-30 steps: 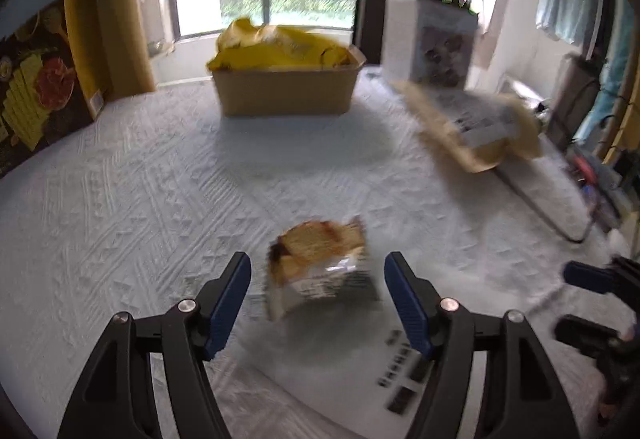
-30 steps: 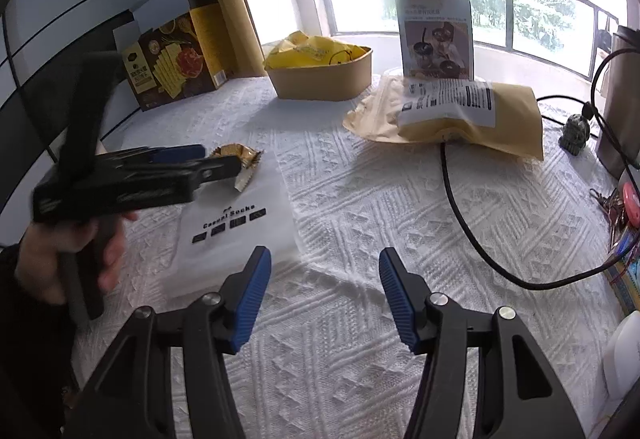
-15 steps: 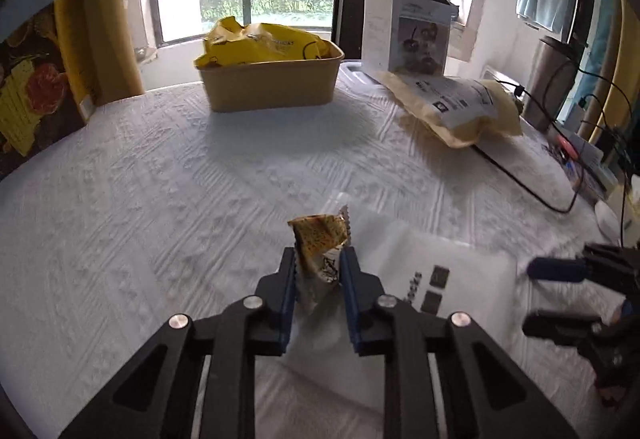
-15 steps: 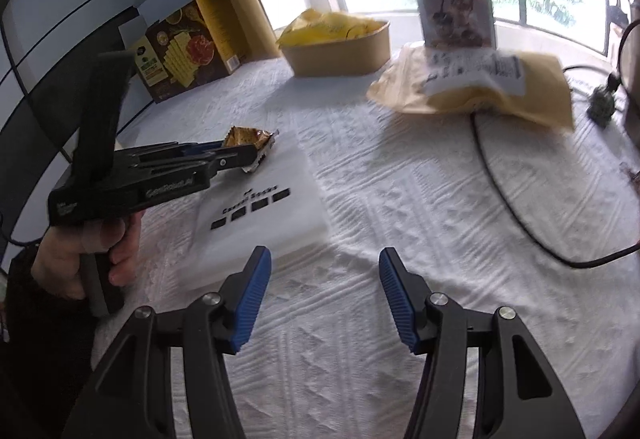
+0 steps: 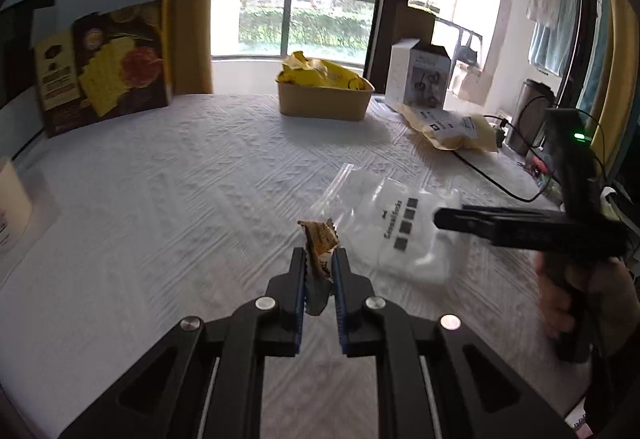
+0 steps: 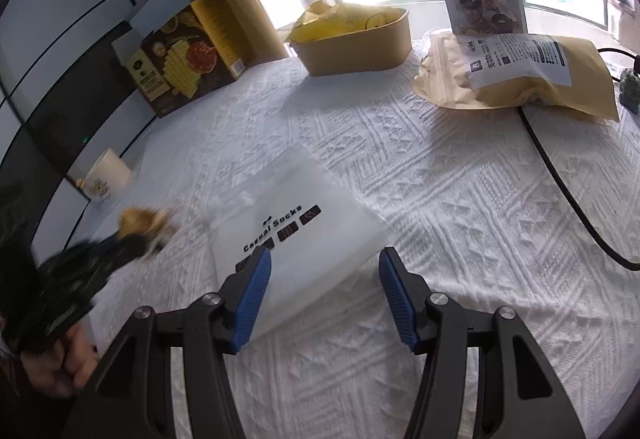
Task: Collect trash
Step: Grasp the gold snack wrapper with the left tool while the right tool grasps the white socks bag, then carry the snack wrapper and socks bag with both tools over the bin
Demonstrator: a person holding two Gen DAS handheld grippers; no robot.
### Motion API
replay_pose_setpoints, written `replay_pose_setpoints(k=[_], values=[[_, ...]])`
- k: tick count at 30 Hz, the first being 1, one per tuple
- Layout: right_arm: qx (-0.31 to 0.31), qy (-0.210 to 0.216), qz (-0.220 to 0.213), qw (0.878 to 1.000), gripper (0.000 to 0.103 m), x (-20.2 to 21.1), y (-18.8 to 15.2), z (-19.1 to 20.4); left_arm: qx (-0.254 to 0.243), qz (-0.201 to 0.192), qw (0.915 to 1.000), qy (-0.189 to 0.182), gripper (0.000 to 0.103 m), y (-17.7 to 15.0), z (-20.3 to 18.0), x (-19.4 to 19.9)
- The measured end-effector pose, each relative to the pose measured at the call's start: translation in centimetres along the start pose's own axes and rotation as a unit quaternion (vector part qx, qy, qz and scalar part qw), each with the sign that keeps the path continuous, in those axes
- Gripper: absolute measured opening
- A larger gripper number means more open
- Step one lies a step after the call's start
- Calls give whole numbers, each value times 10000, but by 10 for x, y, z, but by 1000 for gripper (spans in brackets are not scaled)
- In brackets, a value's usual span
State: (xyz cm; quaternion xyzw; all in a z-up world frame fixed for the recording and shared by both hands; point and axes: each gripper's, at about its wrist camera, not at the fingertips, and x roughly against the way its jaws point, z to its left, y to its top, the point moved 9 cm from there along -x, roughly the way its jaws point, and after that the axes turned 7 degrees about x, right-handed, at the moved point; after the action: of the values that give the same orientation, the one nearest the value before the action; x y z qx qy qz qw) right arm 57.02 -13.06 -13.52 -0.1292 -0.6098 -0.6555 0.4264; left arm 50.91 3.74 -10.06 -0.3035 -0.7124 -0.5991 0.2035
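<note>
Since the earlier frames: we see the snack wrapper (image 5: 319,247), which lay on the cloth between wide-open fingers, now pinched and lifted clear of the white tablecloth (image 5: 168,199).
Left gripper (image 5: 319,259): we find its jaws nearly together and closing, blue pads pressing the crumpled brown-and-gold wrapper from both sides; the wrapper's top sticks up ahead of the tips.
Left gripper from the right wrist view (image 6: 136,243): blurred, low at the left of the right claw, with a hand (image 6: 60,363) on its handle.
Right gripper (image 6: 324,271): we see its jaws standing about half open with nothing between the pads; it hovers just above the near edge of the clear socks bag (image 6: 296,235).
Socks bag relative to the left claw (image 5: 400,227): flat on the cloth, just ahead and to the right.
Kraft-paper tub (image 5: 325,99): well ahead of both claws, stuffed with yellow wrappers (image 5: 316,73).
Brown mailer pouch (image 6: 516,75): far ahead and right of the right claw, with a black cable (image 6: 560,183) running beside it.
Snack box (image 5: 108,67): far ahead, left of the left claw.
White cup (image 6: 105,177): left of the right claw, beyond the left gripper.
</note>
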Motion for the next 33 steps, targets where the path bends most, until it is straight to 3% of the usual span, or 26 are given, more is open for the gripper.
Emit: replay_pose_setpoints(k=[1, 2, 3, 8, 18, 33], values=[[126, -129, 36, 9998, 54, -2, 0, 3, -14, -62, 10000, 60, 12, -4, 2, 9], [237, -264, 46, 9994, 44, -3, 1, 5, -22, -111, 9999, 113, 12, -6, 3, 15], [278, -287, 115, 9991, 19, -5, 0, 5, -12, -158, 9997, 163, 12, -9, 6, 21], [489, -318, 105, 9982, 4, -4, 0, 11, 288, -474, 9979, 340, 12, -23, 25, 59], [899, -457, -371, 9942, 2, 38, -5, 38, 440, -596, 9961, 482, 12, -55, 36, 112], [1227, -562, -829, 9874, 2, 125, -38, 71, 443, -1002, 9934, 352, 12, -91, 15, 173]])
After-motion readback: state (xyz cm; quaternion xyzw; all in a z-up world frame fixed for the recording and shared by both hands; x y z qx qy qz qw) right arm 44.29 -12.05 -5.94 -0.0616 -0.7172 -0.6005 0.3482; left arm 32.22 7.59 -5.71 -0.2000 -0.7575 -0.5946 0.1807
